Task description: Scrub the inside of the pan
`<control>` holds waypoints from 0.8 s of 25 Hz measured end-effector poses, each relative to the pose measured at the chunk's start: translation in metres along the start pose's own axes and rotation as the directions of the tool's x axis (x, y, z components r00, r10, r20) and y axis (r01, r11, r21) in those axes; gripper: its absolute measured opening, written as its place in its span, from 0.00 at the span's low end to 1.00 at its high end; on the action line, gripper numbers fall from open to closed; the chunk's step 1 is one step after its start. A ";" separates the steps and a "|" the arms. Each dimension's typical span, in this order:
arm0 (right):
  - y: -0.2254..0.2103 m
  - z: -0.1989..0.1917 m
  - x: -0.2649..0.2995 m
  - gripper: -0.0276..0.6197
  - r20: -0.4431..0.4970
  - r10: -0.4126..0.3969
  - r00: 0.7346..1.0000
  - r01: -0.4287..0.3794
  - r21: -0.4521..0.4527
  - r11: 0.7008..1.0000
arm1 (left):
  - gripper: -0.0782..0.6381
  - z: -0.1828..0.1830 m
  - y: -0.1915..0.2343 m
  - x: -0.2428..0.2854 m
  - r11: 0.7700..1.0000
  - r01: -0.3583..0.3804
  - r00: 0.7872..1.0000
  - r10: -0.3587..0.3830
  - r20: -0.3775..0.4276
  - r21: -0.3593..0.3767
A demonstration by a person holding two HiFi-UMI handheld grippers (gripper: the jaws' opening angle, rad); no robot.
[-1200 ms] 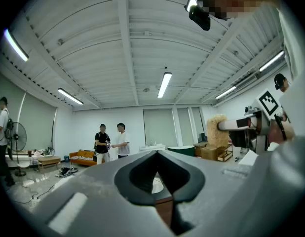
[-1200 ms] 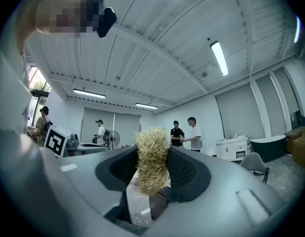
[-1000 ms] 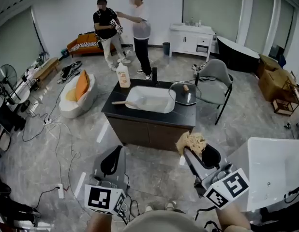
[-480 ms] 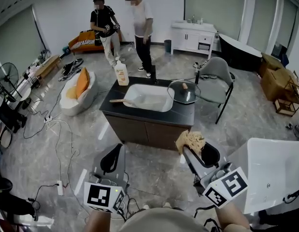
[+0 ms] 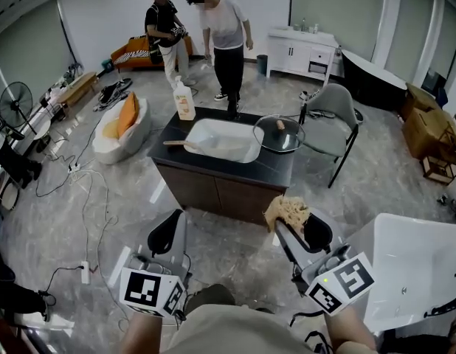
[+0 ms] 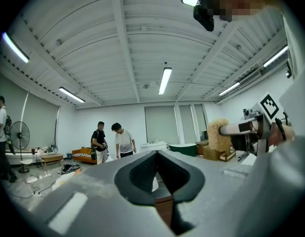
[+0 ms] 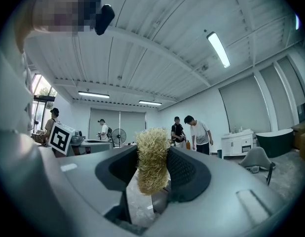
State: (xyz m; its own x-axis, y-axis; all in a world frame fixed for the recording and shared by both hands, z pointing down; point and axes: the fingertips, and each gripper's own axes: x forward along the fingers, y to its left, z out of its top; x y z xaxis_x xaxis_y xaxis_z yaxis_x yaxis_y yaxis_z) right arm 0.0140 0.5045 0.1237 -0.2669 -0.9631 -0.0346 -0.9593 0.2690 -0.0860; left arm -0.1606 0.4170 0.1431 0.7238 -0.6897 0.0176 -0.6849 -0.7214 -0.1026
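The grey marble floor (image 5: 80, 220) takes up most of what I can see, cables trailing across its left side, and a white bathtub (image 5: 416, 264) fills the near right corner. In the middle of the room stands a dark counter (image 5: 213, 174), with a grey chair (image 5: 333, 113) just off its right end and two people (image 5: 226, 39) standing beyond it. A white basin (image 5: 222, 140) lies on the counter top. The pan (image 5: 279, 134), as far as I can make it out, is the round dark-rimmed piece with a glass lid and a brown knob, sitting at the right end of the counter just beside the basin. A wooden handle (image 5: 176, 144) reaches over the basin's left edge; I cannot tell what it belongs to. A soap bottle (image 5: 185, 100) stands upright at the back left corner of the counter. Both tools are held level on the near side of the counter, well apart from it, with open floor between. The left gripper (image 5: 169, 234) has its jaws pressed together with nothing in them. The right gripper (image 5: 294, 224) is clamped on a straw-coloured fibrous scrubber (image 5: 288, 212), which sticks out beyond the jaw tips.
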 end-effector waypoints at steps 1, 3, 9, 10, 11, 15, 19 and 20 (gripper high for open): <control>0.000 -0.001 -0.001 0.32 -0.003 0.007 1.000 -0.007 -0.009 1.000 | 0.11 0.000 -0.002 0.002 1.000 0.001 1.000 -0.001 -0.001 -0.001; -0.002 -0.001 -0.003 0.32 -0.009 0.007 1.000 -0.008 -0.049 0.999 | 0.11 0.000 -0.006 0.005 1.000 0.004 1.000 -0.004 -0.007 0.004; -0.002 -0.007 0.004 0.32 -0.009 0.007 1.000 -0.008 -0.128 0.992 | 0.11 -0.005 -0.012 0.014 1.000 0.017 1.000 -0.018 0.012 0.017; -0.004 -0.010 0.008 0.32 -0.010 0.008 1.000 -0.009 -0.127 0.992 | 0.11 -0.007 -0.011 0.016 1.000 0.019 1.000 -0.019 0.014 0.018; -0.005 -0.013 0.012 0.32 -0.010 0.009 1.000 -0.011 -0.125 0.992 | 0.11 -0.011 -0.009 0.018 1.000 0.019 1.000 -0.019 0.015 0.020; -0.012 -0.025 0.030 0.32 -0.016 0.013 1.000 -0.015 -0.118 0.993 | 0.11 -0.022 0.005 0.030 1.000 0.010 1.000 -0.010 0.014 0.024; -0.020 -0.034 0.056 0.32 -0.030 0.018 0.999 -0.021 -0.106 0.994 | 0.11 -0.030 0.023 0.047 1.000 0.009 1.000 -0.009 0.004 0.028; -0.022 -0.036 0.063 0.32 -0.034 0.019 0.999 -0.023 -0.103 0.994 | 0.11 -0.032 0.028 0.051 1.000 0.007 1.000 -0.007 0.001 0.028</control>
State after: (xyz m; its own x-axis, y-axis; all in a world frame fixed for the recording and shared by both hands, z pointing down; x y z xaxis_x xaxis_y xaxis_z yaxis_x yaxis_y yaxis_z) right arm 0.0150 0.4379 0.1593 -0.2882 -0.9576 -0.0024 -0.9574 0.2881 0.0181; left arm -0.1456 0.3592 0.1726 0.7290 -0.6843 0.0169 -0.6770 -0.7244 -0.1300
